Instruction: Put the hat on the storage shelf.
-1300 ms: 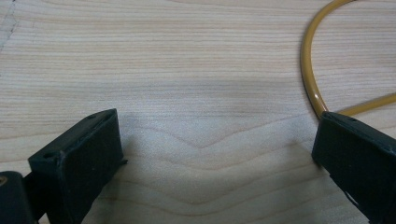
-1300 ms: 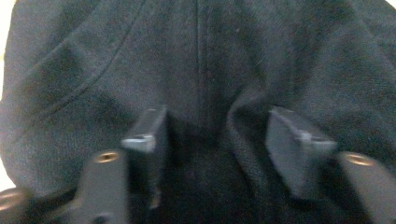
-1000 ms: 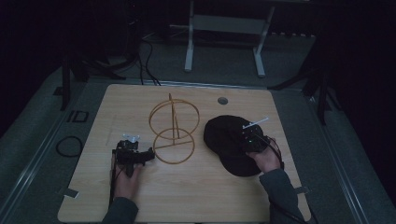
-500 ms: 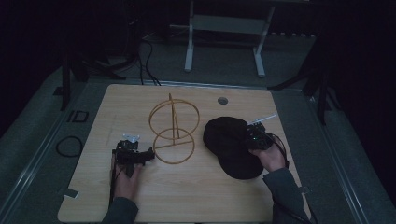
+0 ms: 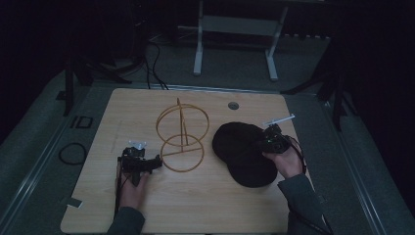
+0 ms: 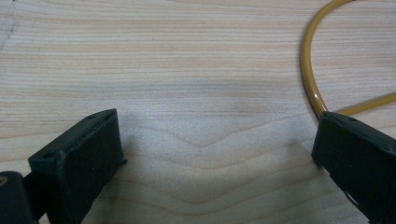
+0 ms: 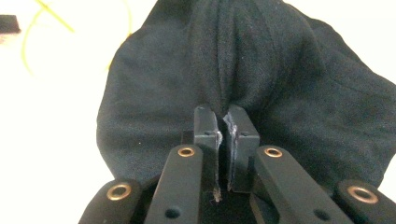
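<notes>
A black fabric hat (image 5: 242, 156) lies on the right half of the wooden table (image 5: 205, 205). My right gripper (image 5: 263, 144) is shut on a pinched fold of that hat (image 7: 261, 70), and its jaws (image 7: 226, 114) meet on the cloth, which bunches up above them. A gold wire stand (image 5: 182, 132) with two rings and an upright post stands mid-table. My left gripper (image 5: 156, 162) rests low at the left of the stand's base ring, open, with bare wood between its jaws (image 6: 215, 140). The ring's wire (image 6: 310, 84) curves just past the right jaw.
A small round grommet (image 5: 233, 105) sits near the table's far edge. A metal frame's legs (image 5: 198, 49) stand on the floor beyond, and a cable coil (image 5: 72, 152) lies on the floor at the left. Bare wood spreads along the near edge.
My right gripper has risen slightly with the hat's fold pinched, pulling the cloth up and bunching it. The left gripper and the stand have not moved.
</notes>
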### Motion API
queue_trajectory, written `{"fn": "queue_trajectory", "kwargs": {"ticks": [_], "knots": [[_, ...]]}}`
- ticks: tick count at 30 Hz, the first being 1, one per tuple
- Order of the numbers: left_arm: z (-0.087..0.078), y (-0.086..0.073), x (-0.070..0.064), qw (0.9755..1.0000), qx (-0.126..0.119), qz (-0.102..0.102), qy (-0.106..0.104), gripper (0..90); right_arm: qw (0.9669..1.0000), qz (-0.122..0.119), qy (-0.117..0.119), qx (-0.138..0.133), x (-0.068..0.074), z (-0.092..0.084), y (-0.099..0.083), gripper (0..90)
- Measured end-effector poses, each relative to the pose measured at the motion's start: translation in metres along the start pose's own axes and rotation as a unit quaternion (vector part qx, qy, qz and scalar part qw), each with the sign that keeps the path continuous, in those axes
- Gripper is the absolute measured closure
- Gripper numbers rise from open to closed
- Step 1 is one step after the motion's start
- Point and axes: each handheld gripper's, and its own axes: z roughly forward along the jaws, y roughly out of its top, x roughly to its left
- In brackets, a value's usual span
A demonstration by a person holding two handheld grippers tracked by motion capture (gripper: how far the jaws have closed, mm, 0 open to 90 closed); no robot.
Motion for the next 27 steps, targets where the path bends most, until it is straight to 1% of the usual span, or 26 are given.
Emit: {"fn": "queue_trajectory", "kwargs": {"ticks": [4,14,19,23,27], "knots": [[0.0,0.0,0.0,1.0,0.001,0.001,0.0,1.2,0.9999,-0.01,0.0,-0.01,0.004,-0.012,0.008,85.3],[0.0,0.0,0.0,1.0,0.0,0.0,0.0,1.2,0.9996,-0.014,0.0,-0.023,0.005,-0.023,0.013,85.3],[0.0,0.0,0.0,1.0,0.001,0.0,0.0,1.2,0.9995,-0.017,0.005,-0.027,0.006,-0.031,0.016,85.3],[0.0,0.0,0.0,1.0,0.001,0.0,0.0,1.2,0.9994,-0.018,0.005,-0.029,0.007,-0.033,0.017,85.3],[0.0,0.0,0.0,1.0,0.001,0.0,0.0,1.2,0.9992,-0.017,0.01,-0.033,0.006,-0.037,0.017,85.3]]}}
